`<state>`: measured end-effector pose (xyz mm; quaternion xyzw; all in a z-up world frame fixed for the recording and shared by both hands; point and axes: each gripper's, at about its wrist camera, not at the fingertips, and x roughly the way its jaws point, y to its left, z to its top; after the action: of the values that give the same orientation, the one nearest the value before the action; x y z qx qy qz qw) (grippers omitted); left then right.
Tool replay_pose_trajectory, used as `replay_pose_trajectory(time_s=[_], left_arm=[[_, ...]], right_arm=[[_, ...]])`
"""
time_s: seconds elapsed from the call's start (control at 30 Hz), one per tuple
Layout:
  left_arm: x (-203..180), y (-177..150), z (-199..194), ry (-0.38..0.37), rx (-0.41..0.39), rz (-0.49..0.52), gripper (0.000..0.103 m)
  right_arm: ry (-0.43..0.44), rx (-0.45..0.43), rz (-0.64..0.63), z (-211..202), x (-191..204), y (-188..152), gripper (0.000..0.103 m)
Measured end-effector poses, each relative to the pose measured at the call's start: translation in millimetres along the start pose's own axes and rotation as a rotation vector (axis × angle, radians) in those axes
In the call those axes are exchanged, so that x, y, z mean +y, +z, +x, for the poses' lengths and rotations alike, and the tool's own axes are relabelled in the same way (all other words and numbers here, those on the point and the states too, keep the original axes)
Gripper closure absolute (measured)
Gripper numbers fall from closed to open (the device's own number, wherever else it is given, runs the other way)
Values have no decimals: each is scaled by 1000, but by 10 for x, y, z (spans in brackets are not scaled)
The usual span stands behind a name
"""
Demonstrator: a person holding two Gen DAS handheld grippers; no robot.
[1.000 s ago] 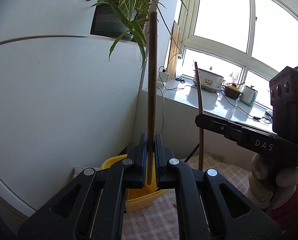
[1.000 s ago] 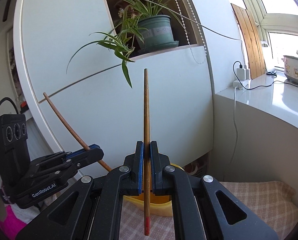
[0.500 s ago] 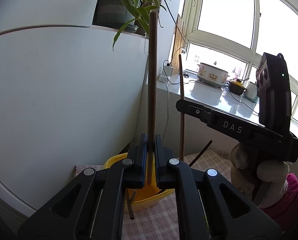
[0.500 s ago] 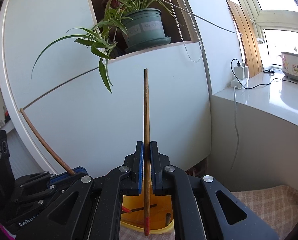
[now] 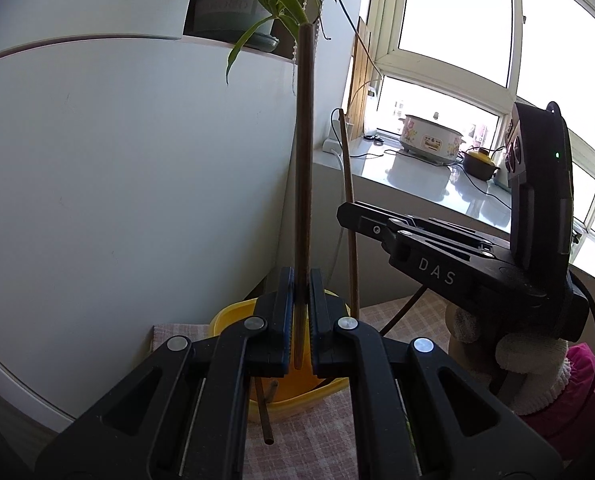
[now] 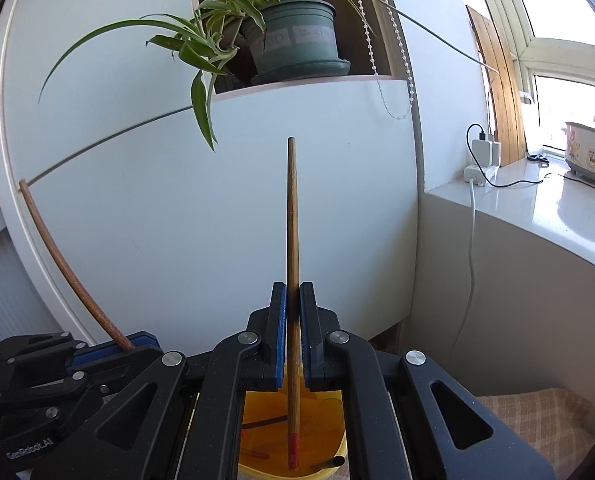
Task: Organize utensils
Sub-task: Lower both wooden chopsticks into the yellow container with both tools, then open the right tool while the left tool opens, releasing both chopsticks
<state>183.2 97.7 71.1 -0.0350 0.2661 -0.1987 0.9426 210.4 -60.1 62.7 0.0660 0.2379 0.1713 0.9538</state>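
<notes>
Chopsticks upright: right gripper clamps the red-tipped chopstick, tip at 6 o'clock inside the yellow tub; left gripper pinches a dark chopstick, tub behind.

Landmark: white cabinet. Spider plant in a green pot sat in a niche atop the cabinet, leaves drooping over its front. Bead cord hung down just right of the pot. Wooden board leaned upright further right of the cabinet, near the window. White counter ran off to the cabinet's right, w/ a charger block plugged into a white power strip at its near end. Flowered cooker stood farther along, then a small brown pot w/ yellow lid. Checked cloth lay below the cabinet.
</notes>
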Motion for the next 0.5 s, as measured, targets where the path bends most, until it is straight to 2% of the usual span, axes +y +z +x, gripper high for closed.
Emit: replay_pose_trajectory(time_s=[0.5], left_arm=[[-58,-30,7,28,-6,21,99]], right_arm=[[2,26,11,-95,-67,-41,98]])
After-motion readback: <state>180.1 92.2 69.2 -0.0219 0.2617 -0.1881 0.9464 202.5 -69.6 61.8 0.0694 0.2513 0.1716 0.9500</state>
